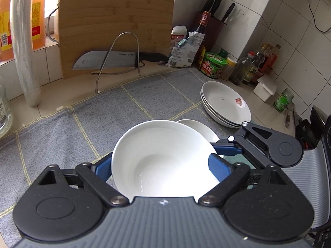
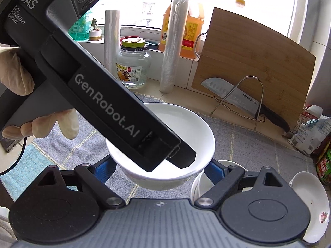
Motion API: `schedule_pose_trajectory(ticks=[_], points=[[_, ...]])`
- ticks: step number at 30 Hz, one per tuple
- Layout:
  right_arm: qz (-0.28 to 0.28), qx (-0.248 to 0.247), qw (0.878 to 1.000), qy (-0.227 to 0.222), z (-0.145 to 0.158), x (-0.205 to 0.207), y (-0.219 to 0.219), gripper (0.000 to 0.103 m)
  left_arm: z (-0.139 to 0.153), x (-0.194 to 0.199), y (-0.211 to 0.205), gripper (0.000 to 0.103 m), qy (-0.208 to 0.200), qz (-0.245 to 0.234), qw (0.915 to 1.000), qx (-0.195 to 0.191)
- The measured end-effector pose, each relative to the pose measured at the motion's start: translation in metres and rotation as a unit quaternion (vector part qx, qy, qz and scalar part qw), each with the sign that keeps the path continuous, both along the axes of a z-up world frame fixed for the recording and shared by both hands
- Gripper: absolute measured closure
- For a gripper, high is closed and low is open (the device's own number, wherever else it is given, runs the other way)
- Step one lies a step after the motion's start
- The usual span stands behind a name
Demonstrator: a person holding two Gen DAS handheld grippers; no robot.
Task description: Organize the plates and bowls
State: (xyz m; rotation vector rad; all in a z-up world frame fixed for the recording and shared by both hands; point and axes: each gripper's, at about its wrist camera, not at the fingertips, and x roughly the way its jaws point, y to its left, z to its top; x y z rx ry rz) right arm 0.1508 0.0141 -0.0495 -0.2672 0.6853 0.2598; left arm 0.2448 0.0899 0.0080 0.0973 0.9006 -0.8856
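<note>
The left tongs [image 1: 163,165] clamp a white bowl [image 1: 163,157] above the towel-covered bench [image 1: 62,128], the right tongs [image 2: 159,169] clamp another, the plate stack [image 1: 225,103] lying ahead-right, nearer the right.

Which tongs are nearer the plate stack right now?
Right. The right tongs are just beside the plate stack, at its near edge; the left tongs, gripping a bowl, are farther back over the towel.

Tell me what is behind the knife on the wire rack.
A bamboo cutting board stands upright right behind the knife, leaning back toward the tiled ledge. An orange oil bottle shows beside the board. Whatever lies directly behind the board is covered.
</note>
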Motion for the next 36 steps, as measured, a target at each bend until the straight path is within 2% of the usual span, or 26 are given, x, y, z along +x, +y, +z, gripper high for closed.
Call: schedule_pose_trajectory(ticks=[20, 36], points=[[-0.074, 0.0, 0.997, -0.009, 0.0, -0.009, -0.063, 0.01, 0.004, 0.004, -0.08, 0.01, -0.012, -0.067, 0.9977, -0.004], [-0.099, 0.026, 0.995, 0.01, -0.015, 0.007, -0.086, 0.01, -0.012, 0.019, -0.105, 0.01, 0.0, -0.095, 0.9954, 0.001]])
